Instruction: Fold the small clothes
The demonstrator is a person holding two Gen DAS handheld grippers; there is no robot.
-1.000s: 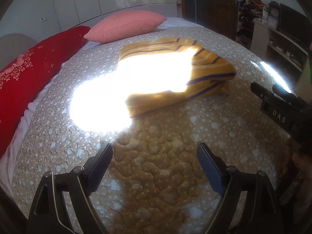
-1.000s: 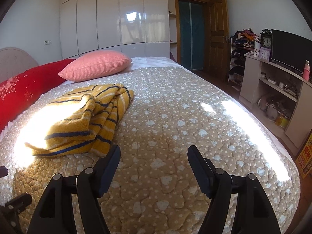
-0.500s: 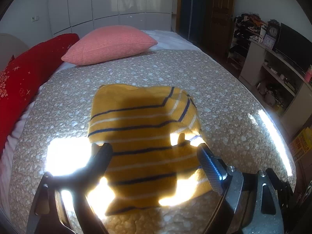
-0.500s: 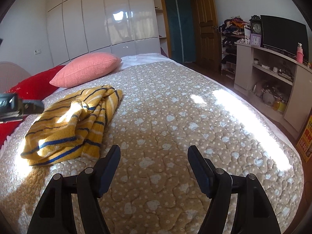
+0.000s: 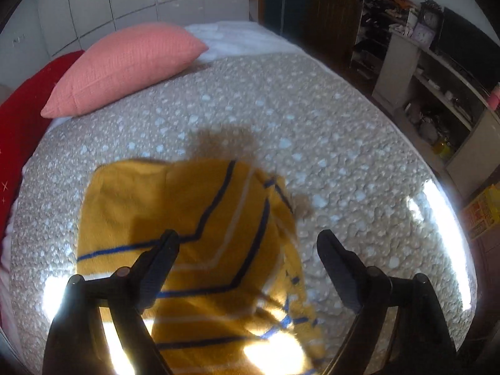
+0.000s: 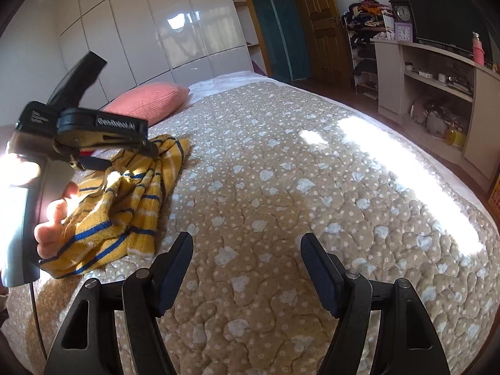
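A yellow knit garment with blue and white stripes (image 5: 187,218) lies loosely bunched on the beige quilt (image 5: 312,131). My left gripper (image 5: 247,250) hovers above it, pointing steeply down. Its jaws are opening, and the cloth lies below them, not pinched. In the right wrist view the same garment (image 6: 131,193) sits at the left, and a hand (image 6: 53,222) holds the left gripper's handle over it. My right gripper (image 6: 247,250) stands open over bare quilt (image 6: 281,172), to the right of the garment, with nothing between its fingers.
A pink pillow (image 5: 125,65) and a red pillow (image 5: 18,115) lie at the head of the bed. White wardrobe doors (image 6: 150,31) stand behind. Shelves with clutter, a clock and a dark screen (image 6: 437,22) line the right wall. Bright sun patches cross the quilt.
My left gripper has swept over the bed and now hangs right above the striped garment. In the right wrist view it has come in from the left. The right gripper has rolled slightly.
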